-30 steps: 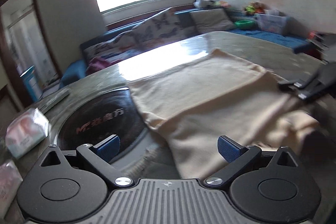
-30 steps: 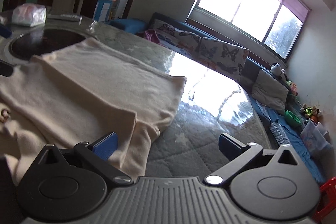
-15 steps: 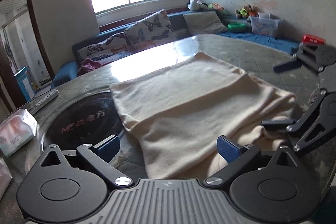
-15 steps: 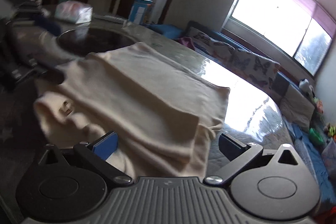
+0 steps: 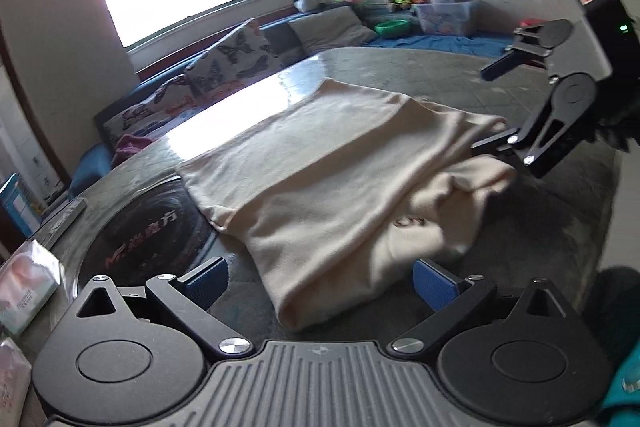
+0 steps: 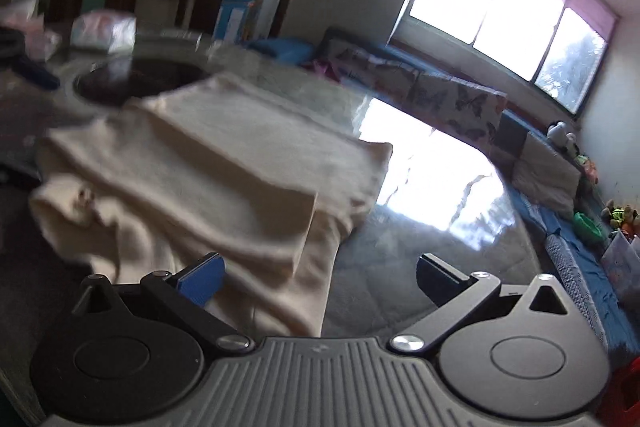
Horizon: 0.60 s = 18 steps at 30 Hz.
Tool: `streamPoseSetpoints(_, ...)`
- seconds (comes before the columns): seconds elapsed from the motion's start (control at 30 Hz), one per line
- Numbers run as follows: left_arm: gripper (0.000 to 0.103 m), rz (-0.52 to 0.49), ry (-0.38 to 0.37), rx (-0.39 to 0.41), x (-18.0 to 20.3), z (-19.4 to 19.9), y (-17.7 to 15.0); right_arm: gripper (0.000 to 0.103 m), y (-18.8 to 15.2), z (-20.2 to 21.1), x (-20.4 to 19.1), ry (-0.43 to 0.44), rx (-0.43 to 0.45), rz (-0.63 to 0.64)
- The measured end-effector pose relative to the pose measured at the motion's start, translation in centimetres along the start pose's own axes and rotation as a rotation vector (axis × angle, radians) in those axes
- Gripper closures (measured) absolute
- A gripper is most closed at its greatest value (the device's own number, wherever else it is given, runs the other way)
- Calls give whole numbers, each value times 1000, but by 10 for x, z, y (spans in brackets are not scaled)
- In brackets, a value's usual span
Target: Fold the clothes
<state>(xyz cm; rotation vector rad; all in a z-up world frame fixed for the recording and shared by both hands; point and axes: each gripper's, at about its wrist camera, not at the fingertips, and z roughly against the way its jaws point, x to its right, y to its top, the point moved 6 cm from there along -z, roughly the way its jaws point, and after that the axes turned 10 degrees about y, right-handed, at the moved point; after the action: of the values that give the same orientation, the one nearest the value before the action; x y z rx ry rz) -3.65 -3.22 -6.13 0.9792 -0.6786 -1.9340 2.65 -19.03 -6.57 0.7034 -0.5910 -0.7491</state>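
Note:
A cream garment (image 5: 332, 171) lies partly folded on the glossy round table (image 5: 400, 67), its near end bunched with a small label showing. It also shows in the right wrist view (image 6: 208, 163). My left gripper (image 5: 320, 279) is open and empty, just in front of the garment's near edge. My right gripper (image 6: 316, 275) is open and empty, over the garment's near corner. The right gripper also shows in the left wrist view (image 5: 496, 107), open at the garment's far right end.
A dark round plate with red lettering (image 5: 148, 223) is set in the table to the left of the garment. Tissue packs (image 5: 24, 291) lie at the left edge. A sofa with butterfly cushions (image 5: 232, 67) stands under the window beyond the table.
Both grippers have drawn back and risen from the garment. The right gripper sits higher and further right in the left wrist view. The garment's near end is more bunched.

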Motion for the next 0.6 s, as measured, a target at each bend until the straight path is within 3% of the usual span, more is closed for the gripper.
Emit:
streamPoseSetpoints(0.17,7,-93,-51,29,21,1,-2,0,-5,12,-14,16,7,87)
streamPoseSetpoints(0.3,16,-123,-73,62,34,-4,2,0,3,12,-10,4,44,47)
streamPoseSetpoints(0.47,33,-176,-94,122,47,-4,5,0,-2,4,-19,16,31,71)
streamPoseSetpoints(0.6,56,-178,-129,146,51,-6,7,0,-2,16,-17,64,24,48)
